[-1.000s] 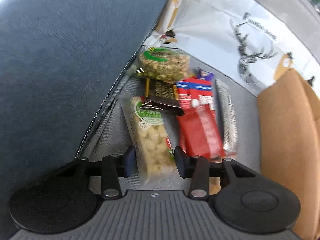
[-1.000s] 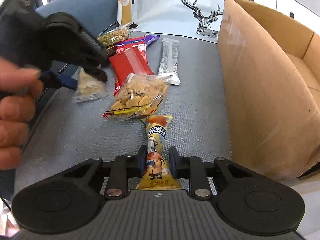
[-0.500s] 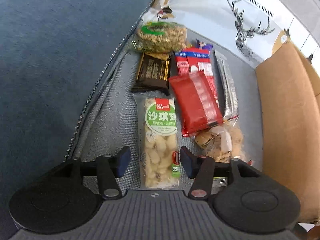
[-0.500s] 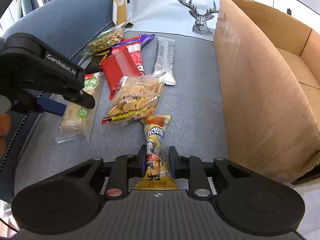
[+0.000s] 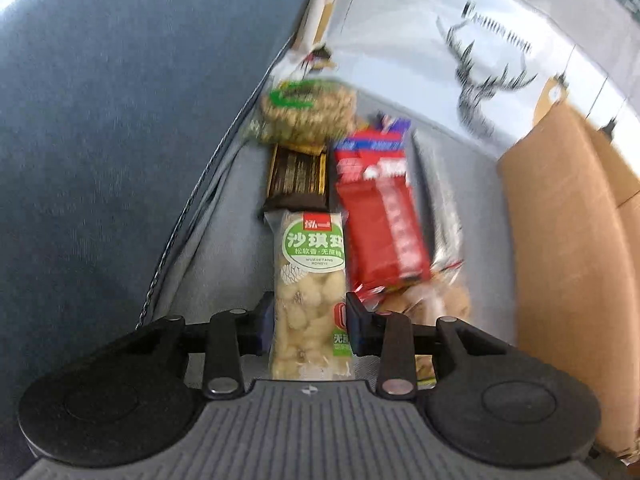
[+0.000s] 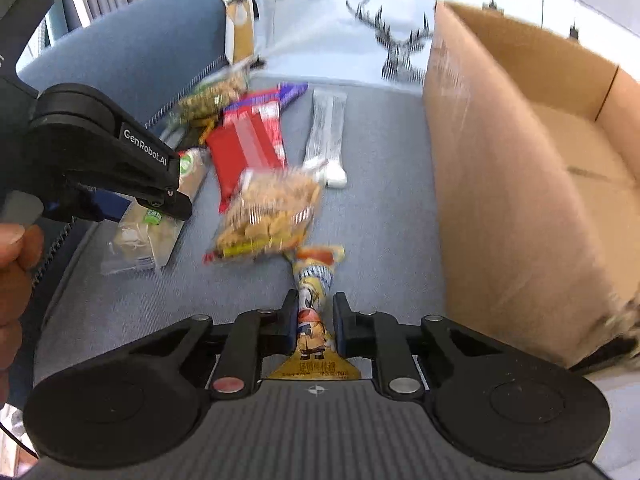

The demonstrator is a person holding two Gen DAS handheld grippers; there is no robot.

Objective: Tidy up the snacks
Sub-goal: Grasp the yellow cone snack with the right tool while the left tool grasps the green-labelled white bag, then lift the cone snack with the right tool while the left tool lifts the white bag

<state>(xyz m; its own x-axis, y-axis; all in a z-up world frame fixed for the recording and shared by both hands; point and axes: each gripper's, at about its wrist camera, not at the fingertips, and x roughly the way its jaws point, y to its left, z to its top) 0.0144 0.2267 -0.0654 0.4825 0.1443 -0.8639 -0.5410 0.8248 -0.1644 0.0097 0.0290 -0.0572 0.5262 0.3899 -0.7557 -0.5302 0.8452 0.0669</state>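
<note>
Snacks lie scattered on the grey sofa seat (image 6: 380, 208) beside the cardboard box (image 6: 500, 200); left gripper (image 5: 308, 326) is closing on the green-label packet (image 5: 310, 280), right gripper (image 6: 314, 326) is closing, pinching the yellow packet (image 6: 314, 304).

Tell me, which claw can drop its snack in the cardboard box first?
Probably the right claw. It is closing on the yellow cartoon packet, and the cardboard box stands open right beside it. The left claw is closing on the green-label snack over by the blue backrest, farther from the box.
</note>
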